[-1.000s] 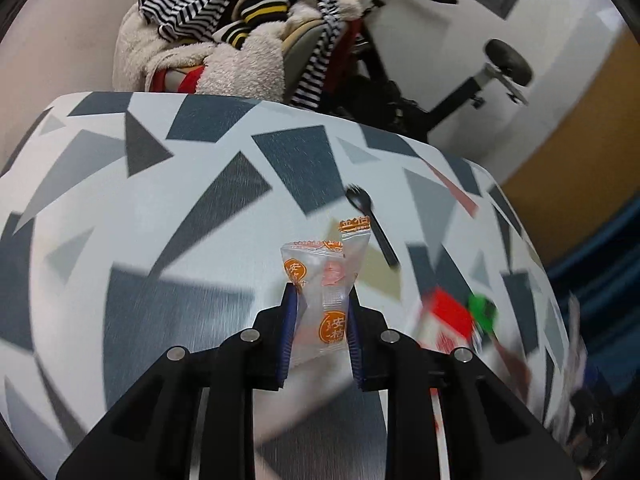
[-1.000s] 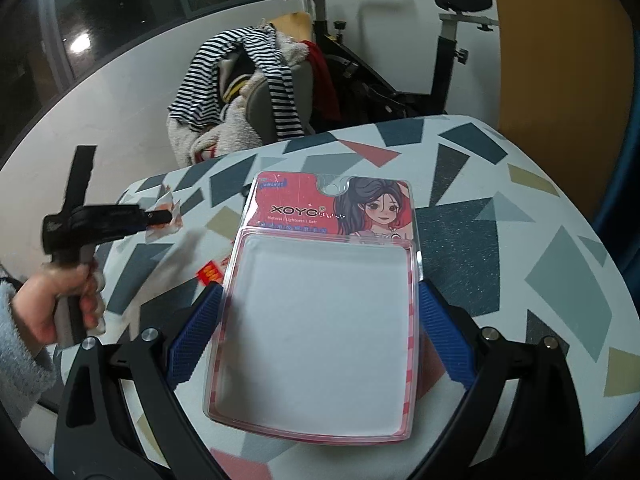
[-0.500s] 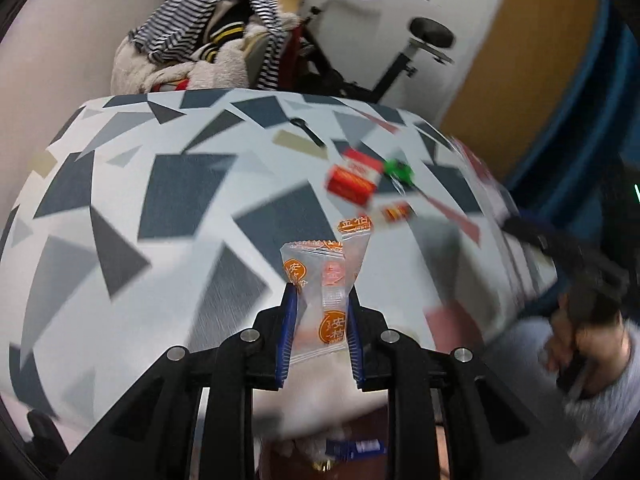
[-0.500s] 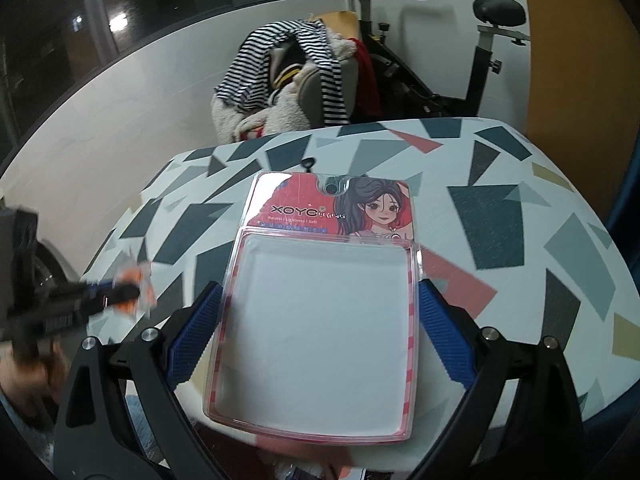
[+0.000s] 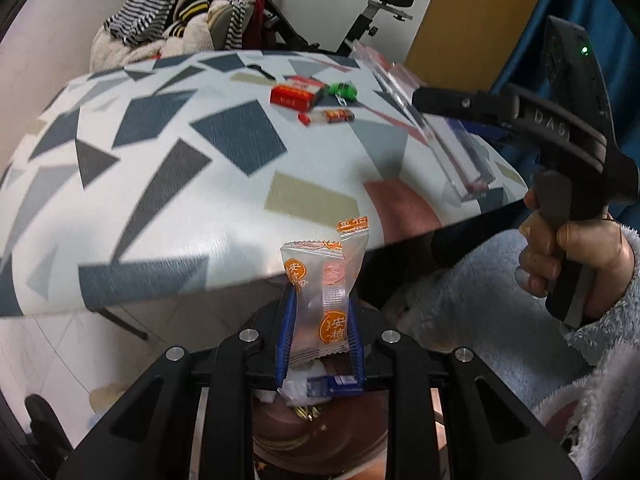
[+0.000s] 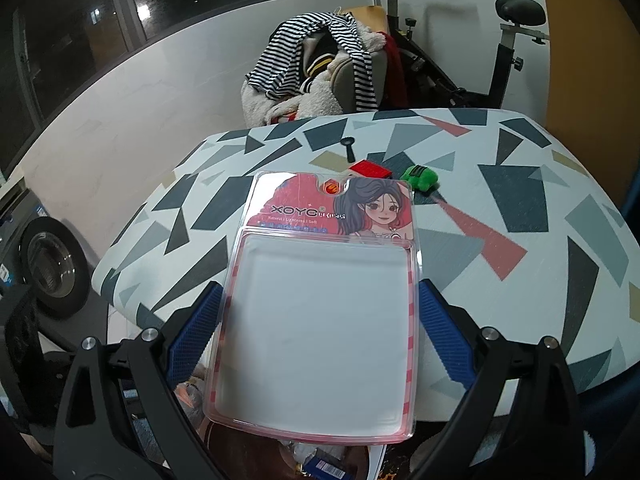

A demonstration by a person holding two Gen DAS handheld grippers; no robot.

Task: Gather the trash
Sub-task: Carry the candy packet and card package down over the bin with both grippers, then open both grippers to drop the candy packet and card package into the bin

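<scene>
My left gripper [image 5: 320, 320] is shut on a clear snack wrapper [image 5: 326, 280] with orange print, past the table's near edge and above a brown bin [image 5: 320, 440] that holds other scraps. My right gripper [image 6: 320, 298] is shut on a large clear blister pack [image 6: 320, 320] with a red cartoon card. That pack hangs over the near table edge, with the bin [image 6: 228, 440] partly visible beneath it. In the left wrist view the right gripper [image 5: 452, 102] shows side-on in a person's hand [image 5: 576, 256], carrying the pack [image 5: 440, 140].
On the patterned table [image 5: 160, 184] lie a red box [image 5: 294, 96], a green item [image 5: 342, 90], a small red wrapper [image 5: 328, 117] and a black spoon [image 6: 349, 148]. Behind stand a clothes-draped chair [image 6: 320, 72] and an exercise bike [image 6: 500, 40]. A washing machine [image 6: 48, 264] sits at left.
My left gripper has carried the wrapper off the table to above the bin. The right gripper has drawn back with the blister pack to the table's near edge.
</scene>
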